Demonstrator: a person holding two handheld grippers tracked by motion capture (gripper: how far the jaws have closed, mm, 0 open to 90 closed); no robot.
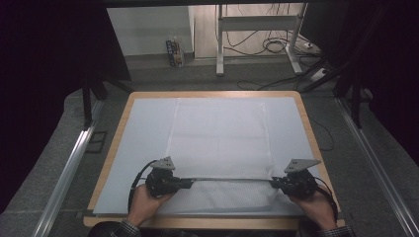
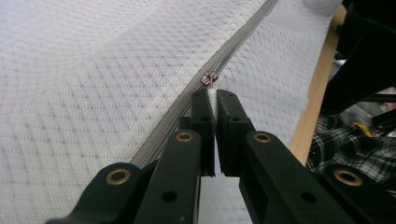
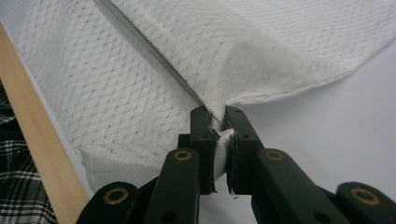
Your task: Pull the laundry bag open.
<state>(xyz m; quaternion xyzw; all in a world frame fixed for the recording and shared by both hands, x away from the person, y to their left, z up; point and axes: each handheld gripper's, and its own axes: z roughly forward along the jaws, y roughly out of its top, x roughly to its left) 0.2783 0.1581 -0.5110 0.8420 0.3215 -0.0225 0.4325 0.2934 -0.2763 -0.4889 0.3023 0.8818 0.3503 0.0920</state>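
A white mesh fabric cover (image 1: 220, 133) with a grey zipper (image 1: 230, 178) lies spread on the table. My left gripper (image 1: 188, 183) is shut on the fabric's zipper edge at the near left; its jaws pinch white cloth just below the metal zipper pull (image 2: 208, 77). My right gripper (image 1: 272, 182) is shut on the fabric's near right corner, with bunched cloth (image 3: 223, 144) between its jaws. The zipper line is stretched straight between the two grippers, slightly lifted. The fabric (image 3: 196, 51) folds up from the right jaws.
A pale sheet (image 1: 143, 128) covers the wooden table (image 1: 114, 148), whose edge (image 3: 37, 140) runs close to the right gripper. Metal rails (image 1: 69, 168) flank the table. A desk frame (image 1: 220, 44) and cables (image 1: 272, 44) stand on the floor beyond.
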